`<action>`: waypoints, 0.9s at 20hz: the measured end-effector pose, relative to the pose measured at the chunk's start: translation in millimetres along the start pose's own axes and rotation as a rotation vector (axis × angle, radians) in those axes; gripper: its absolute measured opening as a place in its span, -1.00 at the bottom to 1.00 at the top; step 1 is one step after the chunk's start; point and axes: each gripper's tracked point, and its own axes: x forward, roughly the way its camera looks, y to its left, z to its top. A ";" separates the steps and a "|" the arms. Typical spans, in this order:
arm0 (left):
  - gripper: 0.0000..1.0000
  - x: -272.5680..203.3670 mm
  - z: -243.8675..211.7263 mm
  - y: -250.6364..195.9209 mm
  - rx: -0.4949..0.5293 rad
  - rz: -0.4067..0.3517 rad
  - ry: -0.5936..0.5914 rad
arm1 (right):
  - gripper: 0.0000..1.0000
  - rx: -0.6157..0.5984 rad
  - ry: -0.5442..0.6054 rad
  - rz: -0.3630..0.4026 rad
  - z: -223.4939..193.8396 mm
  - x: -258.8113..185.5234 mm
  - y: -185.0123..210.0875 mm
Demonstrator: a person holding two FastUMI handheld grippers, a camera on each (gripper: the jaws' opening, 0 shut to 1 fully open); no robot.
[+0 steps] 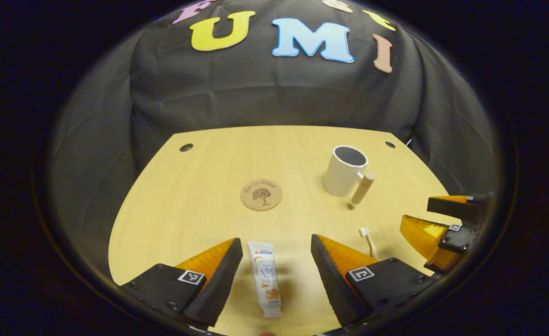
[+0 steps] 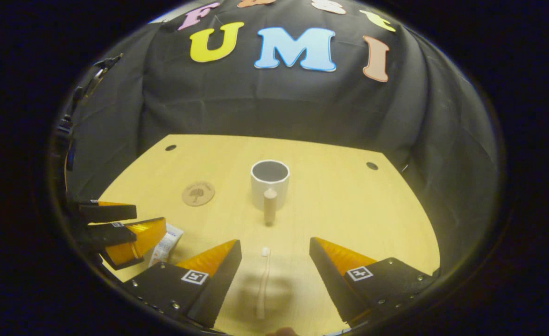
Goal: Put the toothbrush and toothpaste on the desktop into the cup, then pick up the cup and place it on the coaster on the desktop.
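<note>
The toothpaste (image 1: 266,276) lies flat on the desktop (image 1: 200,196), lengthwise between the spread fingers of the left gripper (image 1: 277,263), which touch nothing. The tube is judged light and soft, so it will dent under pressure and may slip at its glossy skin; hold is best taken across the middle of the body, not at the flat crimped end. Further right in the left gripper view, the coaster (image 1: 261,194) lies bare at mid-desk, the cup (image 1: 343,170) stands upright with its handle toward the camera, and the bristle end of the toothbrush (image 1: 368,240) shows just beside the gripper's right finger.

In the right gripper view, from the left, the left gripper (image 2: 116,224) is seen from the side over the toothpaste (image 2: 166,246), then the coaster (image 2: 198,193), then the cup (image 2: 270,184). The full length of the toothbrush (image 2: 262,284) is given here, lying between the parted, empty fingers of the right gripper (image 2: 274,263), head toward the cup. It is judged light, thin and stiff, liable to roll; the handle's middle is the place to grip. The cup is judged rigid and breakable.
</note>
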 end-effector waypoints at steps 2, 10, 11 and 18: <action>0.92 -3.7 -14.7 3.9 -0.004 0.009 0.088 | 0.83 0.018 0.065 0.017 -12.6 9.8 2.4; 0.94 2.9 -64.9 17.0 0.023 0.024 0.347 | 0.87 0.049 0.333 0.064 -68.3 31.0 16.1; 0.94 2.3 -69.4 16.0 0.009 0.020 0.373 | 0.87 0.048 0.369 0.065 -74.8 34.0 17.5; 0.95 7.3 -84.0 13.5 -0.009 0.006 0.465 | 0.77 0.014 0.594 0.057 -114.1 48.3 19.5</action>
